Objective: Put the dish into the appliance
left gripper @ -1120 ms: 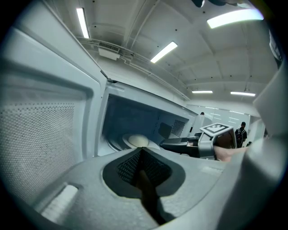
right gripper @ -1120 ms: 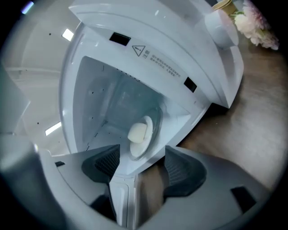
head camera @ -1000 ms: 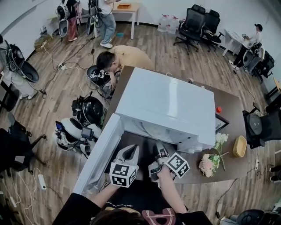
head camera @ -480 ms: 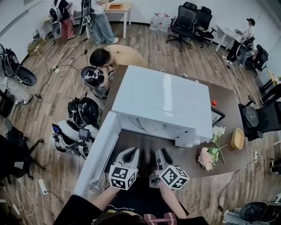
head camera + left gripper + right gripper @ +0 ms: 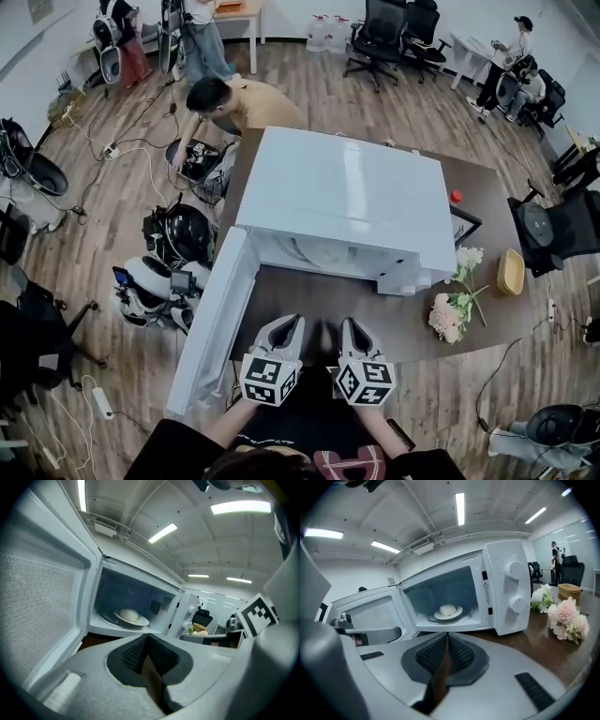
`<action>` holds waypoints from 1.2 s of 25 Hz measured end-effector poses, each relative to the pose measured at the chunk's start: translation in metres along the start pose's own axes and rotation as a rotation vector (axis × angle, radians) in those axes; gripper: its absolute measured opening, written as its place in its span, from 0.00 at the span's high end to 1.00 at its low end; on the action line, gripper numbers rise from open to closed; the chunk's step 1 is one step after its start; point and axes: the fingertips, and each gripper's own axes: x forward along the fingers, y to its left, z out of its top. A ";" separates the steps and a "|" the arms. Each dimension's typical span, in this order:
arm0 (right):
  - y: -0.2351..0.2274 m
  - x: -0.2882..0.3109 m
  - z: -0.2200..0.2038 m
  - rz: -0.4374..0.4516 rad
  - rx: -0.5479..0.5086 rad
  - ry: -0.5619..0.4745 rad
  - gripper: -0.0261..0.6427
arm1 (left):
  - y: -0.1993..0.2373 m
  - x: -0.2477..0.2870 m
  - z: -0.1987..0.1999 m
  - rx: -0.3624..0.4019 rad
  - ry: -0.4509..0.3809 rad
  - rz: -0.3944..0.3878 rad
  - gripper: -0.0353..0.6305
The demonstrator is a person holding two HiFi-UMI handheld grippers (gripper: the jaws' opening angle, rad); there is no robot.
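Observation:
A white microwave (image 5: 347, 192) stands on the brown table (image 5: 309, 314) with its door (image 5: 211, 319) swung open to the left. Inside, on the turntable, a white dish (image 5: 129, 616) holds a pale round bun; the right gripper view also shows the dish (image 5: 448, 611). Both grippers hover side by side over the table's front edge, short of the opening. My left gripper (image 5: 292, 323) is shut and empty, its pads meeting (image 5: 147, 637). My right gripper (image 5: 349, 326) is closing, its pads nearly touching (image 5: 447, 635), with nothing between them.
Pink and white flowers (image 5: 452, 314) lie right of the microwave, beside a yellow basket (image 5: 512, 273). A black frame (image 5: 466, 225) and a small red object (image 5: 456, 197) sit at the table's far right. A person (image 5: 230, 103) crouches behind the table's left end.
My right gripper has drawn back from the microwave's opening toward the table's front edge and now sits level with the left one. The dish stays inside.

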 end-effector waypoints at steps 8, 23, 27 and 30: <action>0.012 -0.003 0.004 0.020 -0.098 -0.033 0.95 | -0.006 -0.006 -0.015 0.031 0.035 -0.013 0.93; 0.022 0.005 0.013 0.045 -0.140 -0.044 0.95 | 0.001 -0.005 -0.009 0.031 0.017 0.006 0.93; 0.024 0.008 0.016 0.045 -0.155 -0.046 0.95 | 0.002 -0.003 -0.007 0.035 0.013 0.000 0.93; 0.024 0.010 0.018 0.041 -0.164 -0.048 0.95 | 0.001 -0.001 -0.005 0.038 0.009 -0.004 0.93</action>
